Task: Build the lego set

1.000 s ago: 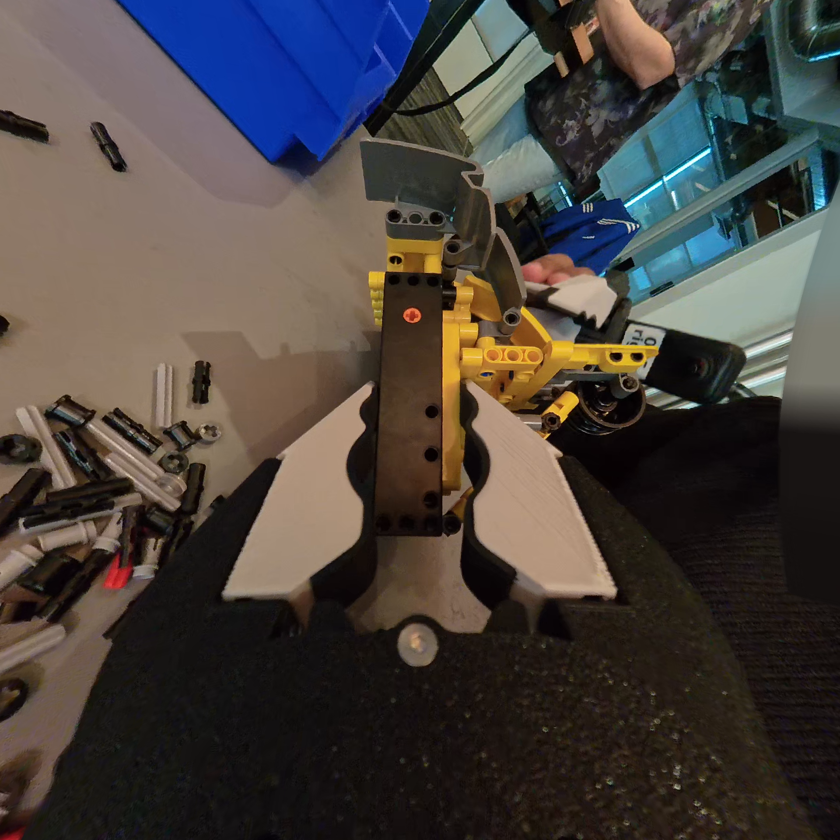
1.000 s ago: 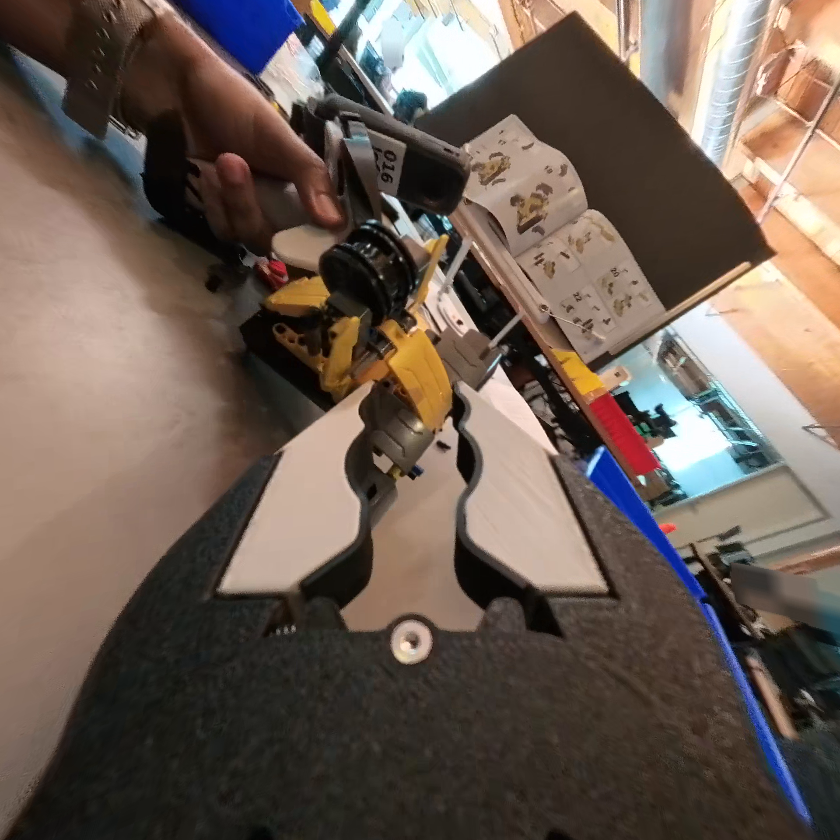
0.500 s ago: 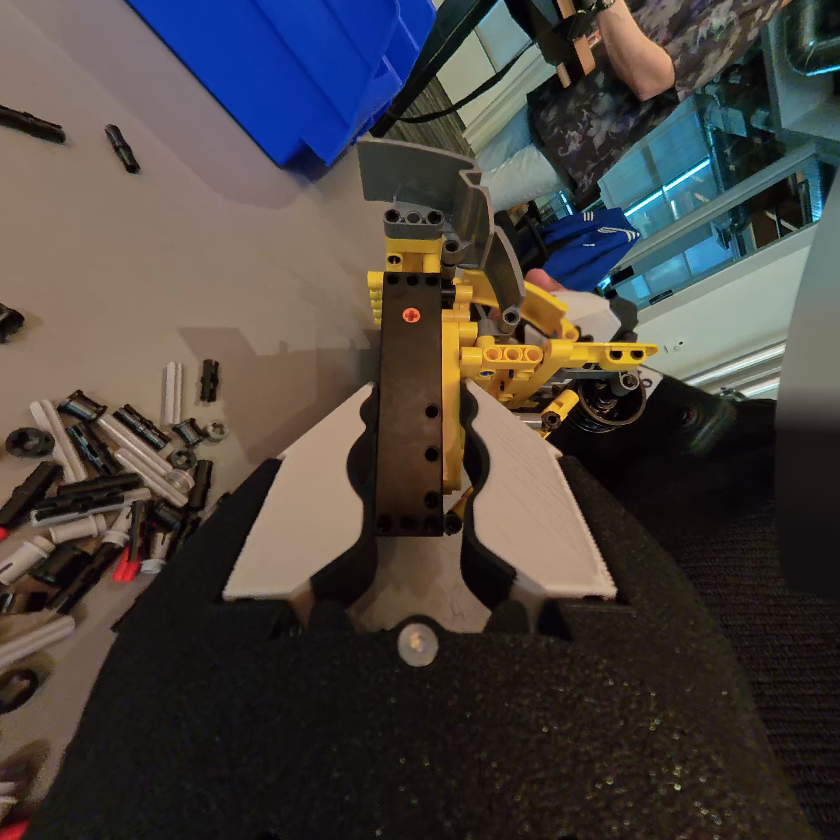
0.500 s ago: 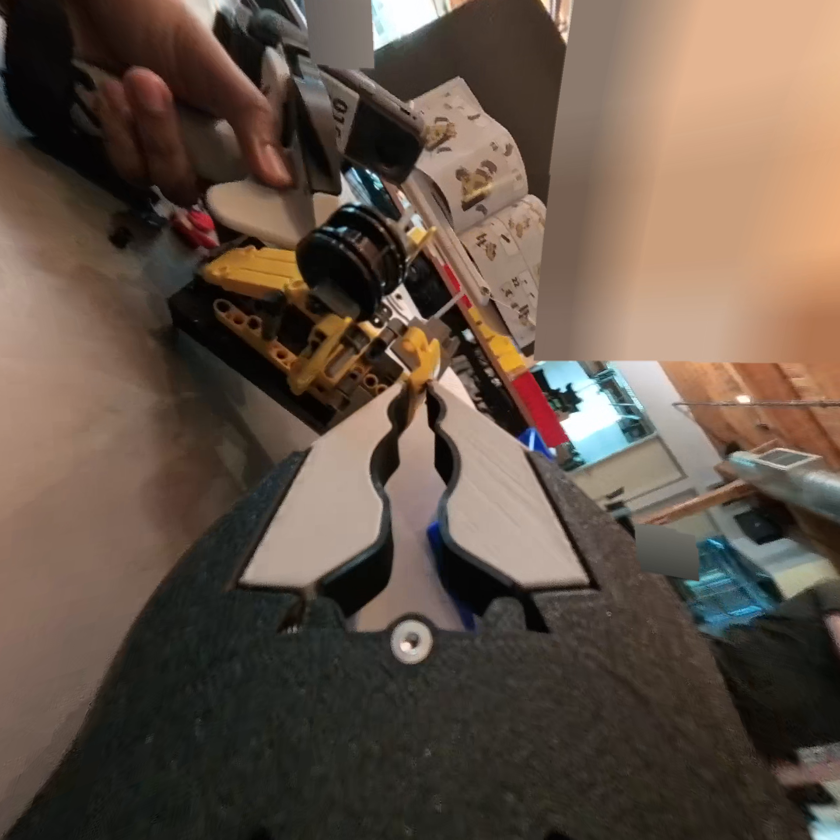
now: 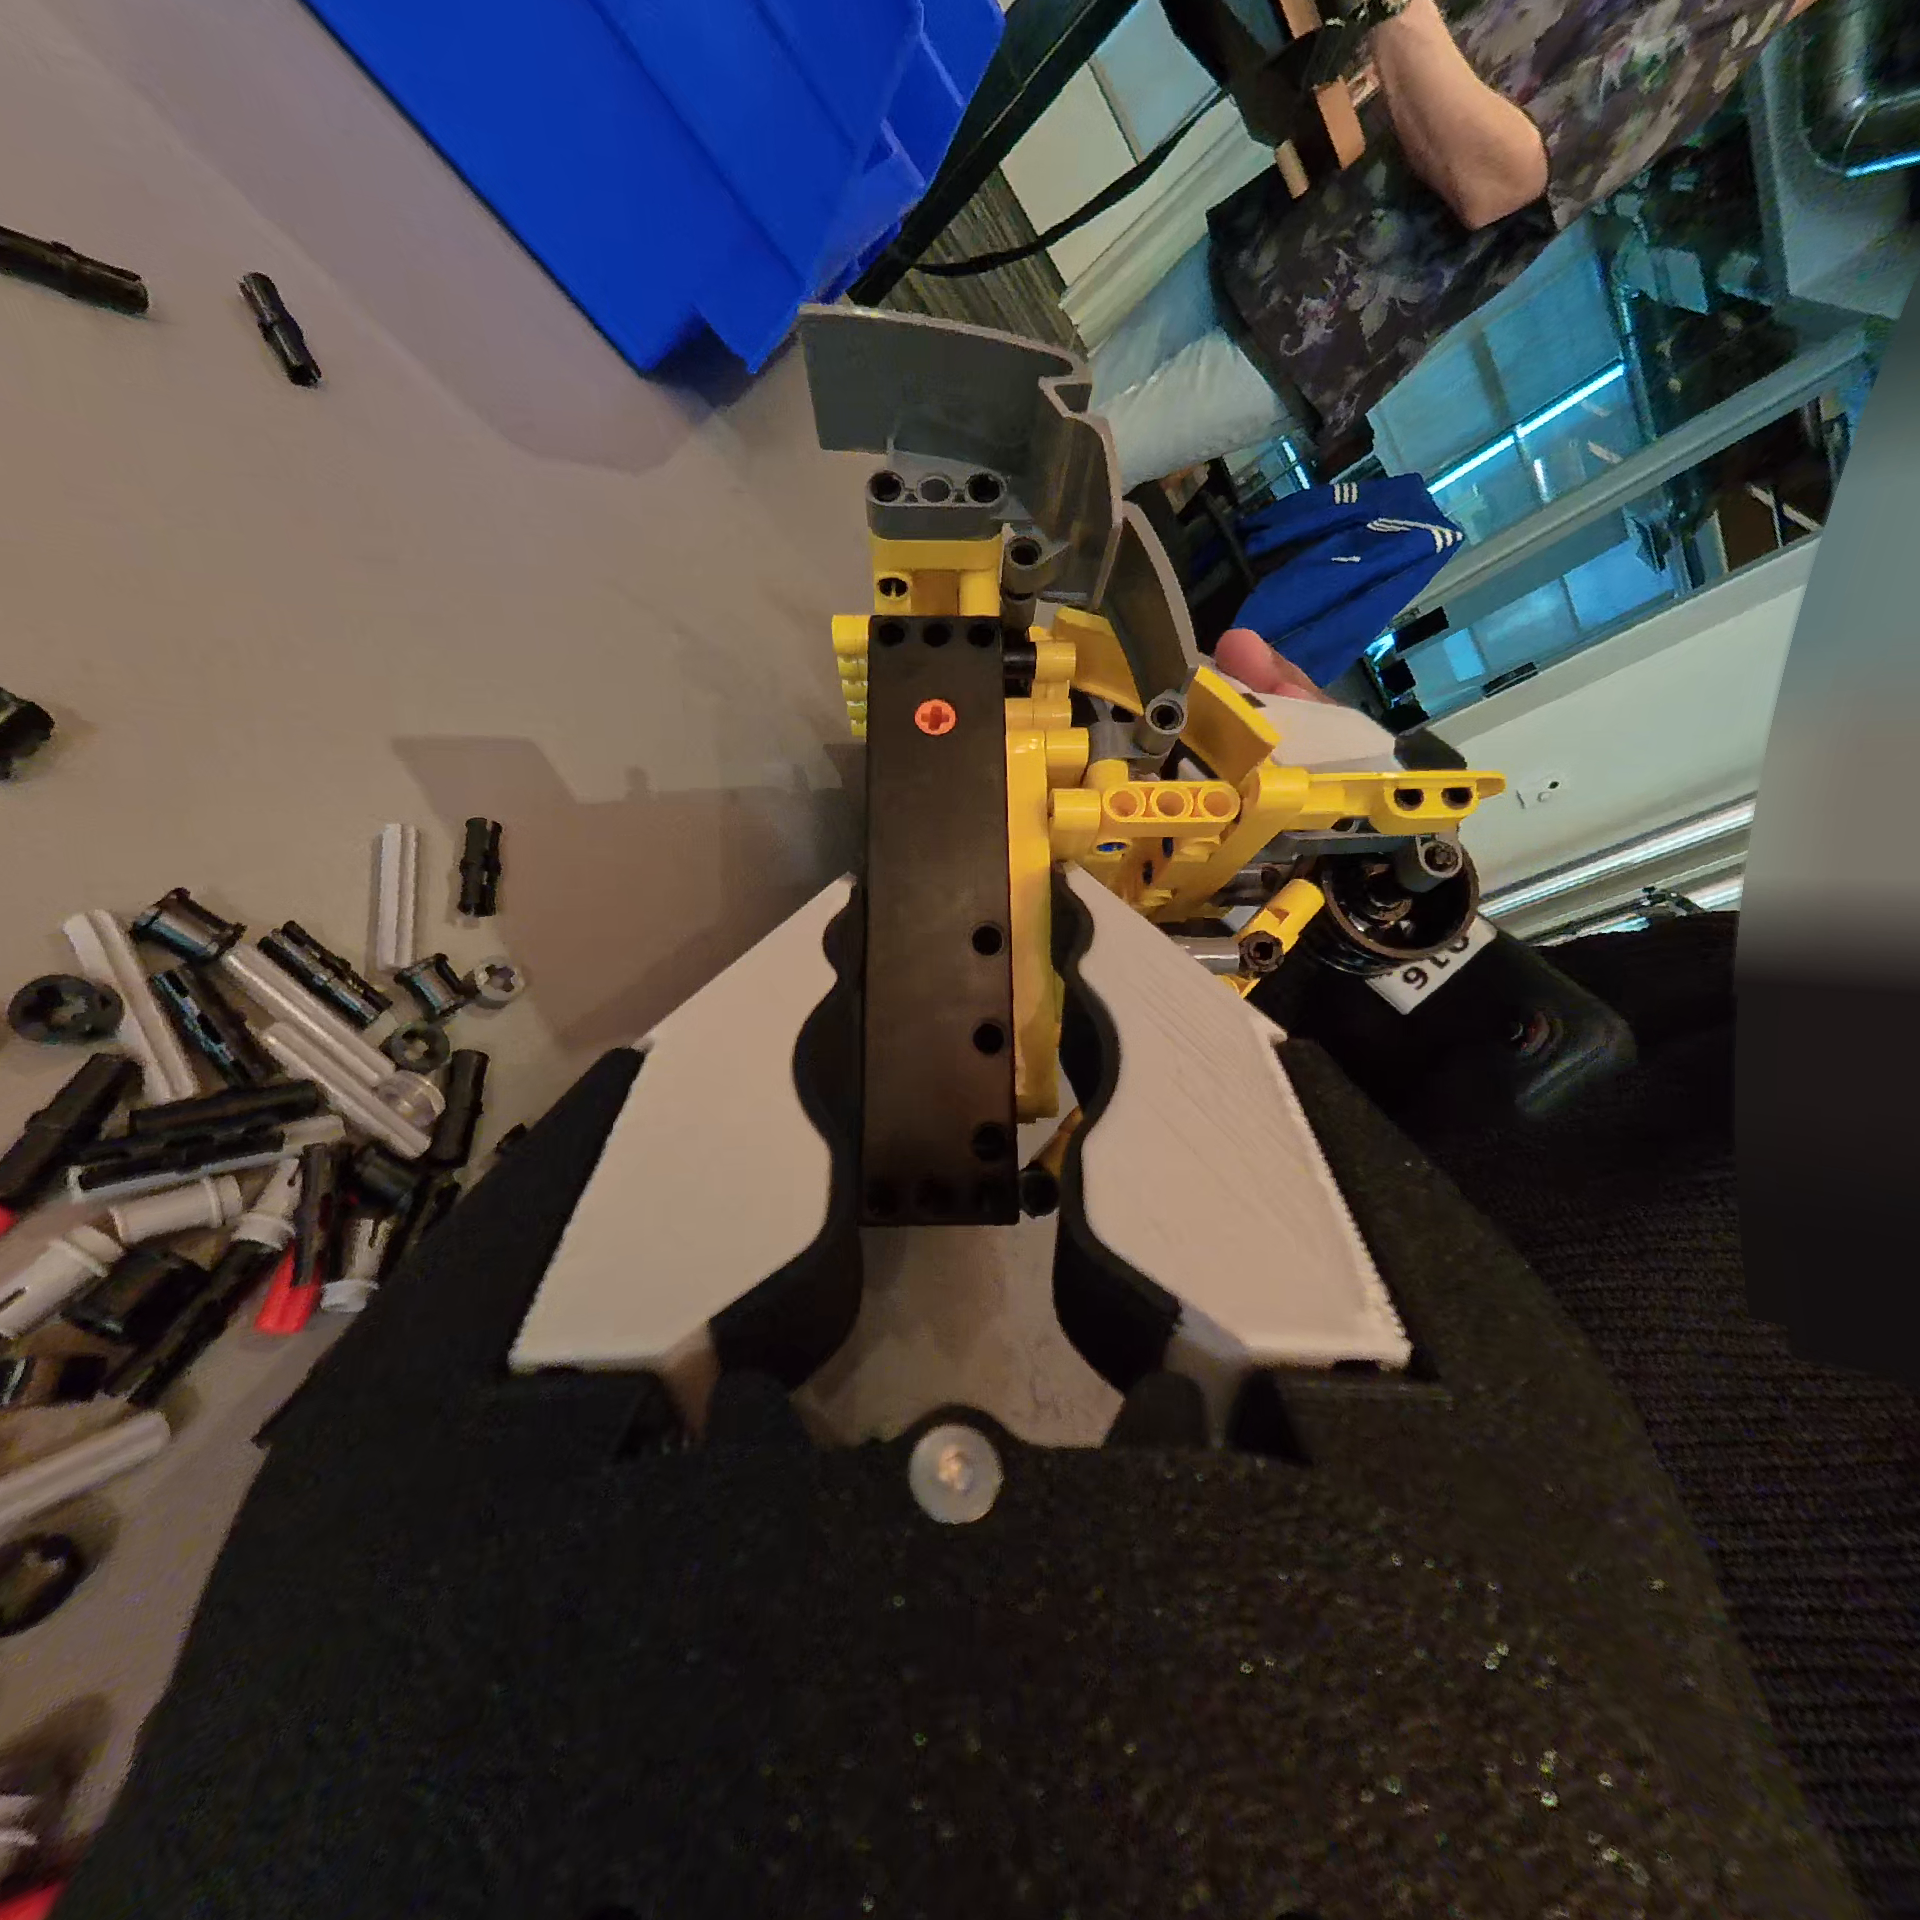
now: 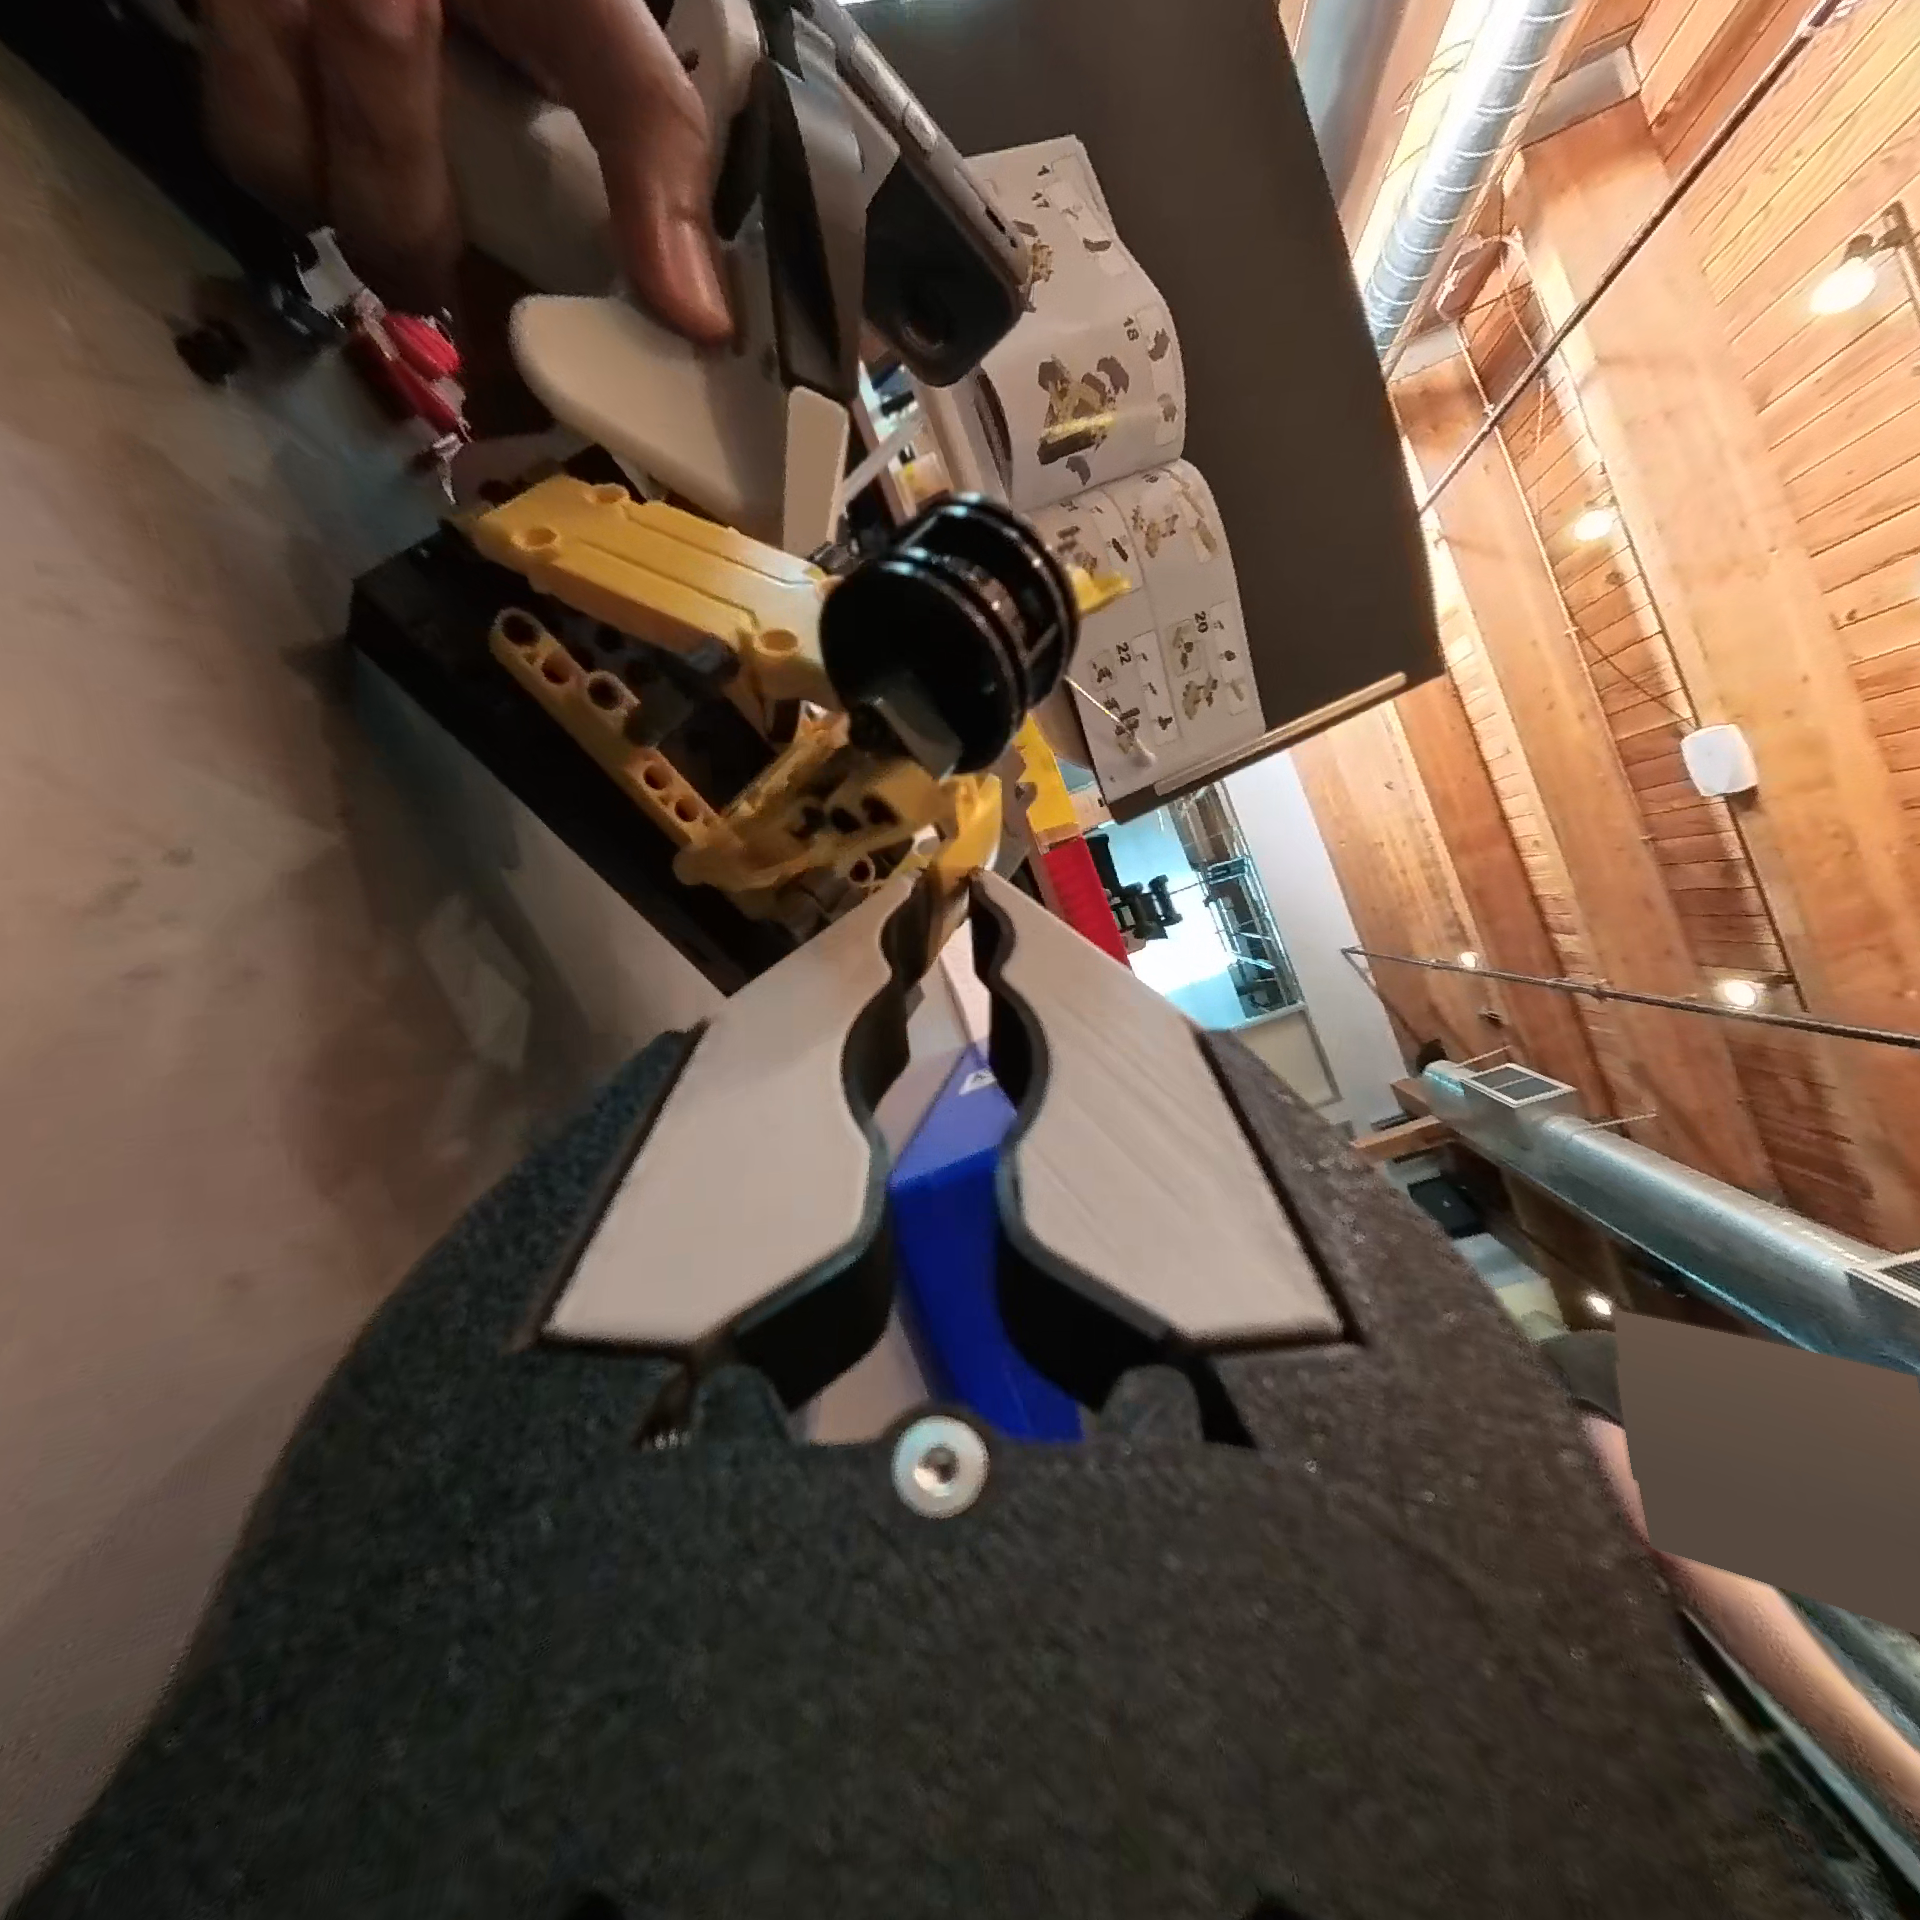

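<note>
My left gripper [image 5: 956, 883] is shut on the long black beam [image 5: 935, 997] of a yellow toy-brick vehicle model [image 5: 1049, 748] and holds it upright above the table. A grey curved panel [image 5: 935, 405] tops the model, and a black wheel [image 5: 1392, 914] sticks out to the right. In the right wrist view the model [image 6: 644, 561] and its wheel [image 6: 945, 634] lie just ahead. My right gripper [image 6: 951, 899] is closed to a narrow gap on a thin yellow part [image 6: 966, 831] at the model's edge. A hand [image 6: 468, 135] holds the left gripper's handle.
Blue bins [image 5: 644, 135] stand at the back of the grey table [image 5: 312, 571]. A heap of loose black, white and red pins [image 5: 208, 1091] lies at the left. An open instruction booklet [image 6: 1122, 436] leans on a dark board [image 6: 1195, 208]. A person [image 5: 1455, 135] stands behind. Across from one pair of fingers to the other is roughly 7 cm.
My right gripper has closed from wide open around a grey and yellow part to nearly shut on a thin yellow edge, and its view has swung. My left gripper has kept its hold.
</note>
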Action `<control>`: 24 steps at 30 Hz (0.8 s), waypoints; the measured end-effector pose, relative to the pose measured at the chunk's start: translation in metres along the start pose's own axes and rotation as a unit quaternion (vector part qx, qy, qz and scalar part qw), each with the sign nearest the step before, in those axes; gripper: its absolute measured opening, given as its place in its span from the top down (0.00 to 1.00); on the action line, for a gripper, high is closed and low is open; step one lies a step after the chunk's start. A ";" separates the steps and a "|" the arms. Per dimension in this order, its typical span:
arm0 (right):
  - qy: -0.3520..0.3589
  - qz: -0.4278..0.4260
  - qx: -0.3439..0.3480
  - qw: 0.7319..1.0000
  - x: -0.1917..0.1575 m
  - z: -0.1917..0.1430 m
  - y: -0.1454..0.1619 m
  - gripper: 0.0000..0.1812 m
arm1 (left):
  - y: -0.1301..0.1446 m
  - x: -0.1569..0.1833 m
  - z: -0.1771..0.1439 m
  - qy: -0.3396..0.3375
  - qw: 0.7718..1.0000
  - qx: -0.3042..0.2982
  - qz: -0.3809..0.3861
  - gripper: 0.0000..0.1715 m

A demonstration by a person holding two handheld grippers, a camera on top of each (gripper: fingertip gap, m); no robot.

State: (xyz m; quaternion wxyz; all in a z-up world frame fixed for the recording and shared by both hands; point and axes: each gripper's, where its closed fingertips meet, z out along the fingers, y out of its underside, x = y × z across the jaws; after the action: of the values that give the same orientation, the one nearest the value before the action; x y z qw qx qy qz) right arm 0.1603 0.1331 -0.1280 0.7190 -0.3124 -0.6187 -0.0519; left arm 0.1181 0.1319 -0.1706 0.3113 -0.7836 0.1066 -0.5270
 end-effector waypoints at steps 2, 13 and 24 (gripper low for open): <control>0.003 -0.010 -0.007 1.000 -0.001 0.002 0.000 0.96 | 0.000 0.000 0.000 0.000 1.000 0.000 -0.001 0.80; 0.016 -0.036 -0.024 0.999 0.000 0.004 0.002 0.96 | -0.001 -0.001 0.000 0.001 1.000 0.002 -0.005 0.80; 0.006 -0.035 -0.028 0.999 -0.003 0.004 0.004 0.95 | -0.001 0.000 0.000 0.001 1.000 0.004 -0.002 0.81</control>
State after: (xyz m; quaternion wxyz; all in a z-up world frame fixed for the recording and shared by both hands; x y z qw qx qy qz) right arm 0.1582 0.1371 -0.1316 0.7115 -0.3101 -0.6232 -0.0963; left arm 0.1174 0.1332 -0.1699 0.3130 -0.7823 0.1032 -0.5285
